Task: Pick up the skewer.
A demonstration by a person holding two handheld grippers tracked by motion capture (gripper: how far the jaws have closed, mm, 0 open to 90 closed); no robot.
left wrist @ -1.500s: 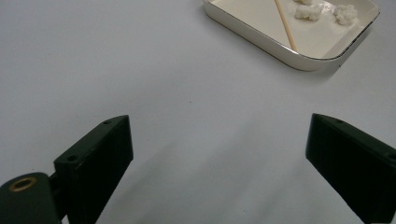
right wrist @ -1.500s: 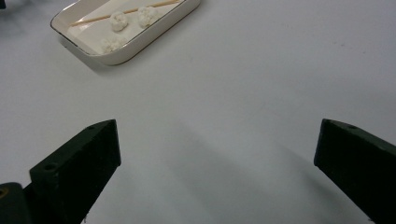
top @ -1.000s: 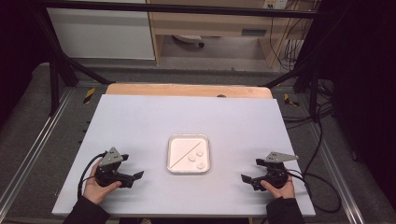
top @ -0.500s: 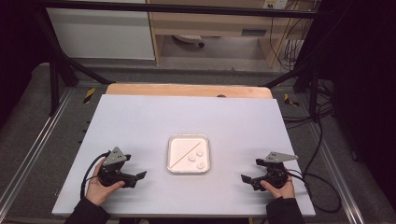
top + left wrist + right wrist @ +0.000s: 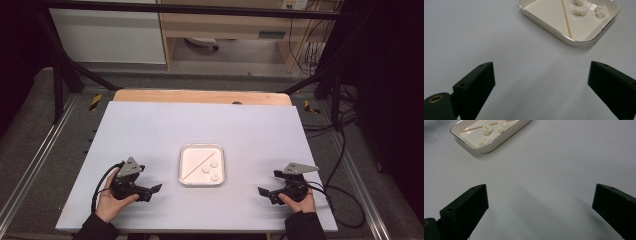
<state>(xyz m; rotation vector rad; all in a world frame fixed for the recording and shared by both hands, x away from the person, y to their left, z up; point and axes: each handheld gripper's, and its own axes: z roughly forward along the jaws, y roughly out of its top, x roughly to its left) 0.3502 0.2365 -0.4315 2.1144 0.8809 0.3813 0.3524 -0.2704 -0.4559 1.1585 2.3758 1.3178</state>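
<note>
A white tray [image 5: 202, 165] sits between the left gripper [image 5: 156, 189] and right gripper [image 5: 263, 192], both with jaws spread, holding nothing.

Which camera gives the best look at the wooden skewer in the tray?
The left gripper view: the skewer lies close and sharp across the tray. The right gripper view catches it farther off at the frame's top; the high view shows a thin diagonal line.
</note>
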